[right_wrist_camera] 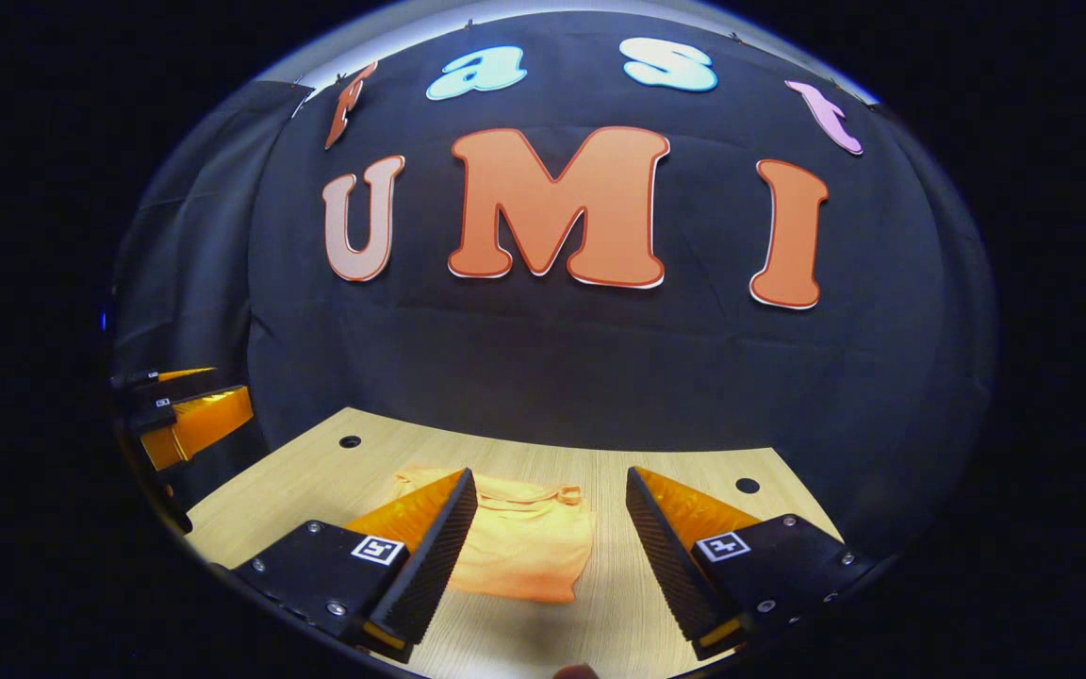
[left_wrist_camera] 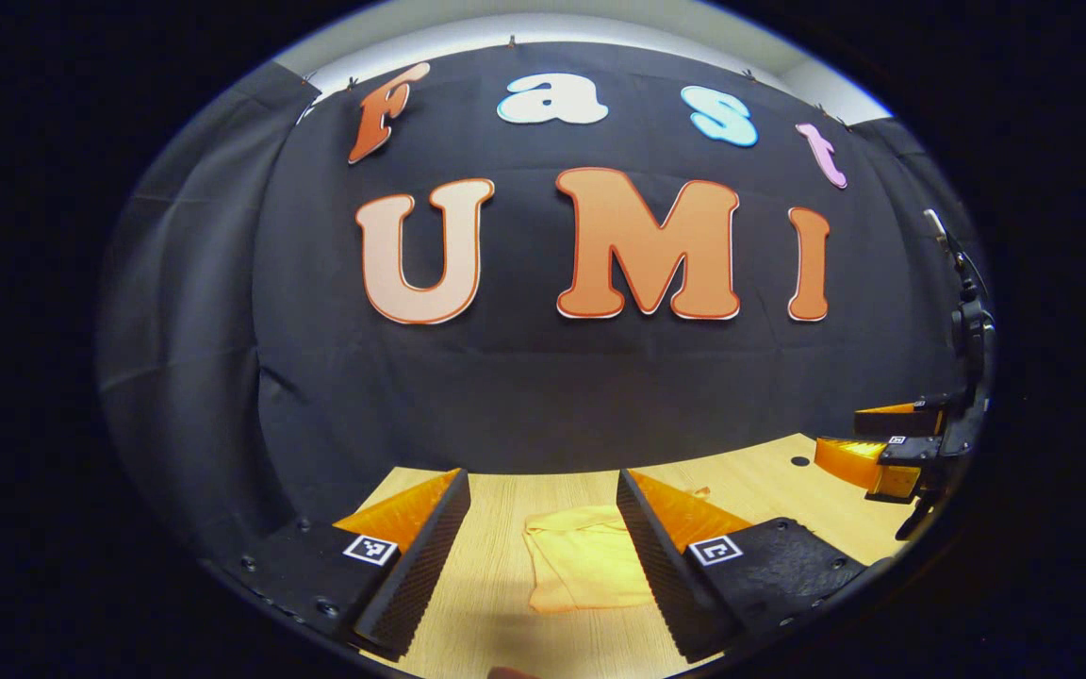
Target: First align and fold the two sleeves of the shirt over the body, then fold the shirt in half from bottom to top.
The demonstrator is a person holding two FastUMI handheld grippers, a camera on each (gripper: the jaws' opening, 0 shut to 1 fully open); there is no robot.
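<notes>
Orange shirt (right_wrist_camera: 519,538), one, folded on table (right_wrist_camera: 317,476); two tongs (left_wrist_camera: 541,528) (right_wrist_camera: 551,538) agape.

A light wooden table (right_wrist_camera: 317,481) fills the lower part of both views, from about four to eight o'clock. Two small round holes (right_wrist_camera: 350,441) sit near its far edge, one at eight o'clock, another (right_wrist_camera: 748,486) at four. The booth's black cloth wall (left_wrist_camera: 543,377) rises behind it.

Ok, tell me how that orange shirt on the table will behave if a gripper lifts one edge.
The shirt looks thin and wrinkled, so it will probably droop rather than hold shape. It lies folded in layers, so a pinch may lift only the top one. Seemingly light, it may slide on the smooth table.
</notes>
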